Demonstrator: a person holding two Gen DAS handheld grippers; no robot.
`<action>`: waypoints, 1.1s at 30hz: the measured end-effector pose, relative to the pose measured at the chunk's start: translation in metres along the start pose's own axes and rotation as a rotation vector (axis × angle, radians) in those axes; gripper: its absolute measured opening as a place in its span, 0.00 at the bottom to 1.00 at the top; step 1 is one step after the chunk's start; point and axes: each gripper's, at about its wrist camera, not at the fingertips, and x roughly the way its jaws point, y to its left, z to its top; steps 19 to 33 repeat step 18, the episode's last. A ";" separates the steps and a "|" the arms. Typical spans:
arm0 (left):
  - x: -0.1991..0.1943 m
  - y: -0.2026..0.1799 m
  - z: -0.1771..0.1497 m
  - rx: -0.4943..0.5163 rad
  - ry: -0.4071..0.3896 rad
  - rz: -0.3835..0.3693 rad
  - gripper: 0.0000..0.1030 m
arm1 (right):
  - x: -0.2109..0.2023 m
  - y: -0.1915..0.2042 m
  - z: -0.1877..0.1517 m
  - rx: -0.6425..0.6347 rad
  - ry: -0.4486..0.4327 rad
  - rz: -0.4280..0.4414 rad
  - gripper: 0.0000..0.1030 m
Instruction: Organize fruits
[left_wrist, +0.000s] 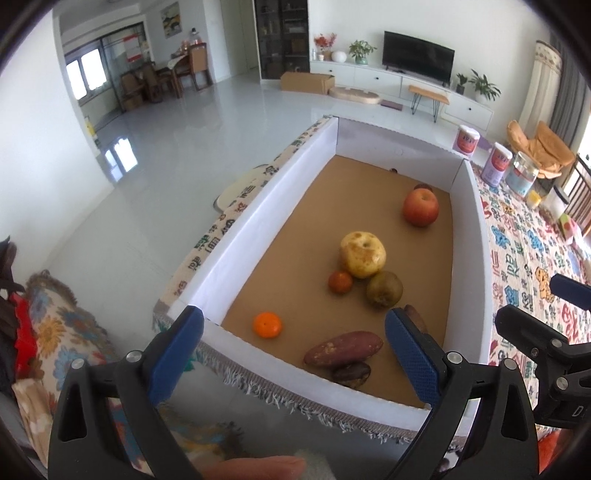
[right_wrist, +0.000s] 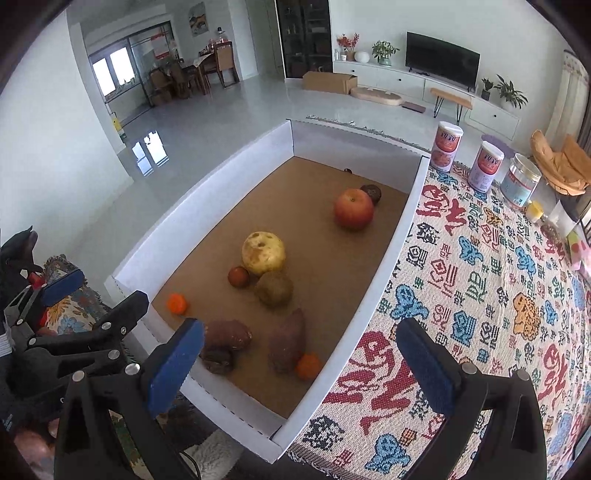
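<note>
- While it hangs over the near end of the shallow white-walled cardboard tray with a brown floor (left_wrist: 258, 206), the left gripper (left_wrist: 293, 354) has its blue-padded jaws spread wide with nothing gripped.
- Left wrist view: a small bright orange mandarin (left_wrist: 267, 324) sits alone near that end, a reddish-brown sweet potato (left_wrist: 343, 349) beside it with a dark wrinkled fruit (left_wrist: 351, 373) touching its near side.
- Mid-tray, a big yellow blotchy pear (left_wrist: 362, 254) touches a small dark-orange tangerine (left_wrist: 340, 282) and a brownish-green kiwi-like fruit (left_wrist: 384, 289). A red apple (left_wrist: 420, 206) is well apart at the far end.
- Right wrist view: the right gripper (right_wrist: 301, 365) is also wide open and empty, over the tray's right wall and the patterned woven tablecloth (right_wrist: 480, 295).
- A second sweet potato (right_wrist: 287, 343) with another mandarin (right_wrist: 308, 365) against it shows here.
</note>
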 end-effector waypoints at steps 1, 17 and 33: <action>0.001 0.002 0.001 -0.004 0.001 0.008 0.96 | 0.001 0.001 0.000 -0.003 0.002 -0.002 1.00; 0.006 0.003 0.002 -0.004 0.002 -0.007 0.96 | 0.011 0.009 0.003 -0.028 0.022 -0.038 1.00; 0.005 0.002 0.002 -0.001 -0.002 -0.001 0.96 | 0.011 0.008 0.003 -0.027 0.023 -0.037 1.00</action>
